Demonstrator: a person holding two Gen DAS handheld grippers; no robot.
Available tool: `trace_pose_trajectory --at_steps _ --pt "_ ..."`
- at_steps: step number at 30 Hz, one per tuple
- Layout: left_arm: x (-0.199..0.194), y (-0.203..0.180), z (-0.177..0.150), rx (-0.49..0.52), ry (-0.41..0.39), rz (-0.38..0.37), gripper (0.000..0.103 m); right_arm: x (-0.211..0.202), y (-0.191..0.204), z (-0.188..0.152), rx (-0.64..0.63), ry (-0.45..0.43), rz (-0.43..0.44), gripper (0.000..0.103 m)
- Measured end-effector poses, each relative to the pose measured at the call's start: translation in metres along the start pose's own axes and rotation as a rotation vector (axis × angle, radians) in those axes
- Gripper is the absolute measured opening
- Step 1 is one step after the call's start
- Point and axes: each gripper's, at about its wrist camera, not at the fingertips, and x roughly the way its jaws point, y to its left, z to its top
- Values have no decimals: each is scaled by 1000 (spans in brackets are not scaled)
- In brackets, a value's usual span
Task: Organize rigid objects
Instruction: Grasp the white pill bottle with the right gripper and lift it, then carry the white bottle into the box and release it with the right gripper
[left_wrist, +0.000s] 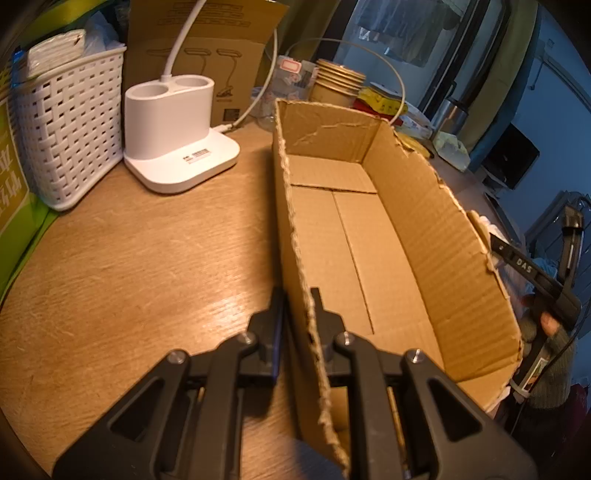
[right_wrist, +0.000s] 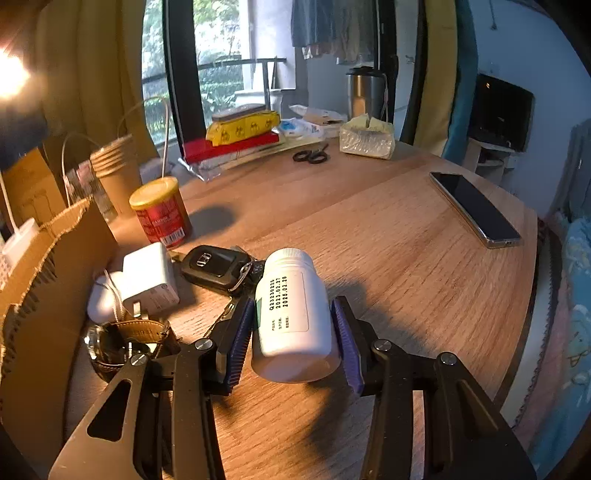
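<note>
Brown corrugated cardboard fills the left wrist view: an open cardboard box (left_wrist: 369, 236) with torn top edges sits on the wooden table (left_wrist: 129, 266), nothing visible inside it. The left gripper (left_wrist: 298, 306) is clamped tight on the box's near side wall, 1 finger outside and 1 inside. Beyond the box's left side stand a white holder (left_wrist: 173, 133) with 2 round wells on a flat base, a cable running up from it, and a white woven basket (left_wrist: 70, 125). A stack of paper cups (left_wrist: 338, 83) stands behind the box. At the far right edge, part of the other gripper and a hand in a dark sleeve show.

In the right wrist view, the right gripper (right_wrist: 293, 325) has a white pill bottle (right_wrist: 291, 314) lying on its side between its 2 blue-padded fingers, cap pointing away; the pads sit at the bottle's flanks, but whether they press on it I cannot tell. The bottle rests on the table just right of the box wall (right_wrist: 44, 295). Near it lie a black car key (right_wrist: 216, 267), a white charger (right_wrist: 147, 282), a wristwatch (right_wrist: 125, 343) and a red can (right_wrist: 160, 210) with a yellow lid. A phone (right_wrist: 474, 206) lies well apart at right, scissors (right_wrist: 312, 155) farther back.
</note>
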Motion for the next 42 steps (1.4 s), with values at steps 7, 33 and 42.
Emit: trace_pose_trajectory --at_steps 7,33,42 --pt "-1 2 0 -18 -2 -1 12 -29 9 1 13 -50 49 46" --pt "-7 -3 -4 -16 -28 17 12 -120 150 -7 -246 -150 437 46" --pt "-9 -4 -5 -4 -38 34 12 -99 175 -24 -291 -43 498 46"
